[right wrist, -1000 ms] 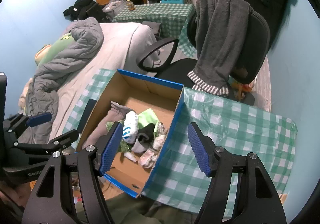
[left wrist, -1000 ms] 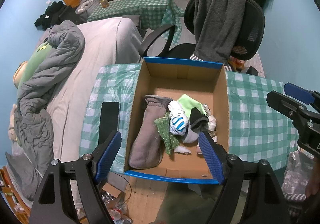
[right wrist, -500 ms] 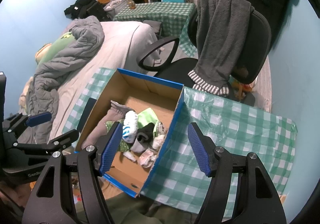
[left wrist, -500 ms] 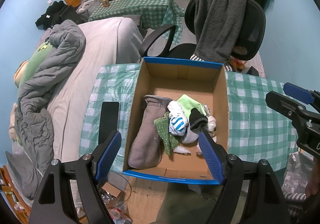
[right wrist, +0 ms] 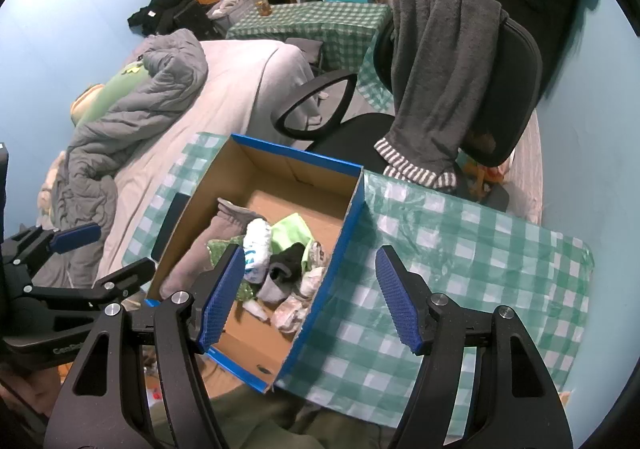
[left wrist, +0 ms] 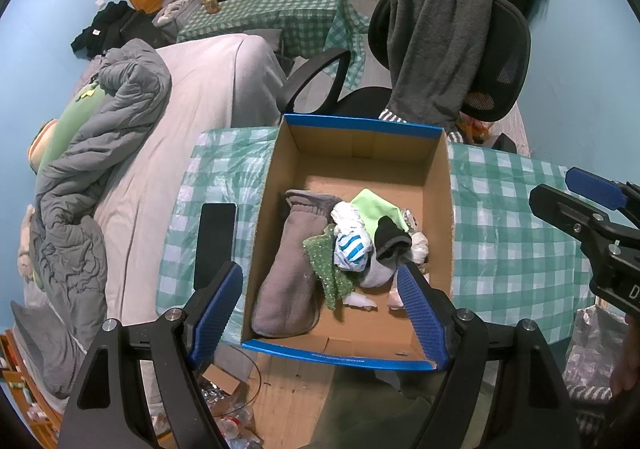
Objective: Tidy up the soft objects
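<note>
I've got the left gripper point(left wrist: 320, 305) hovering above the near edge of the cardboard box point(left wrist: 436, 169), jaws spread wide and empty, the right gripper point(right wrist: 310, 295) likewise wide and empty over its right wall, soft pile point(left wrist: 352, 245) lying inside.

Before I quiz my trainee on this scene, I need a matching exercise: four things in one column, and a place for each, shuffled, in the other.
Things:
1. grey mitten
2. black phone
3. grey sweater
4. grey duvet

Places:
A. draped over the office chair's back
B. bunched on the bed
C. inside the cardboard box, along its left side
D. flat on the checked tablecloth, left of the box

Pairs: 1-C, 2-D, 3-A, 4-B
</note>
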Motion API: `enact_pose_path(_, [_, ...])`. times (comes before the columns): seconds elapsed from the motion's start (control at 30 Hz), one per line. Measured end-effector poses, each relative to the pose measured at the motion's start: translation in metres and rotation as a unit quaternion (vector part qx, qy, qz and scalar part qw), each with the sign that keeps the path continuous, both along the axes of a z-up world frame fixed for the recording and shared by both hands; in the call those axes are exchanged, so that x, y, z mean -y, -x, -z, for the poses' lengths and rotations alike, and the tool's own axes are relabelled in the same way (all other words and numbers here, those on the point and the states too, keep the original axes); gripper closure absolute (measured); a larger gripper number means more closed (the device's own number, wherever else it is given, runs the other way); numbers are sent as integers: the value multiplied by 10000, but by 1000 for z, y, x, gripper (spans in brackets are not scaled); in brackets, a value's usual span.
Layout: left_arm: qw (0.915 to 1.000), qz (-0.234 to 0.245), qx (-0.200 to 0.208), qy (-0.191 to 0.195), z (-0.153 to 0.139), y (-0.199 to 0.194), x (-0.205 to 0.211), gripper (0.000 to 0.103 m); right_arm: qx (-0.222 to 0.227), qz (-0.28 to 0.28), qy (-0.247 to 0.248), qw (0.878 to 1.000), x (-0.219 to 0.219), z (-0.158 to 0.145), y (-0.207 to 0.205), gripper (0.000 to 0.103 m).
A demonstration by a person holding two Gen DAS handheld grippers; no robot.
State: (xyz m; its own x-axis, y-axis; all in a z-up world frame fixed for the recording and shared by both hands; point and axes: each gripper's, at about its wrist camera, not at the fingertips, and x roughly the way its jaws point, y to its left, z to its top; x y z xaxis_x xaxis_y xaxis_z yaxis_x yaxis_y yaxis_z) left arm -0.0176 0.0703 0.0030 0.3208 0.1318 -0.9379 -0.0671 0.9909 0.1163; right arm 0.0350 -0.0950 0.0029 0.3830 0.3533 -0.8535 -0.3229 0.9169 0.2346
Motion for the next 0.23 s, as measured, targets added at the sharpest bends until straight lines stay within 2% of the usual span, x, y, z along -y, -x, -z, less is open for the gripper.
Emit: enact_pose_path(0.23, [10000,1,-42,-2,1,-1,2,22,-7,-9,-4,10000,1,1,1,35])
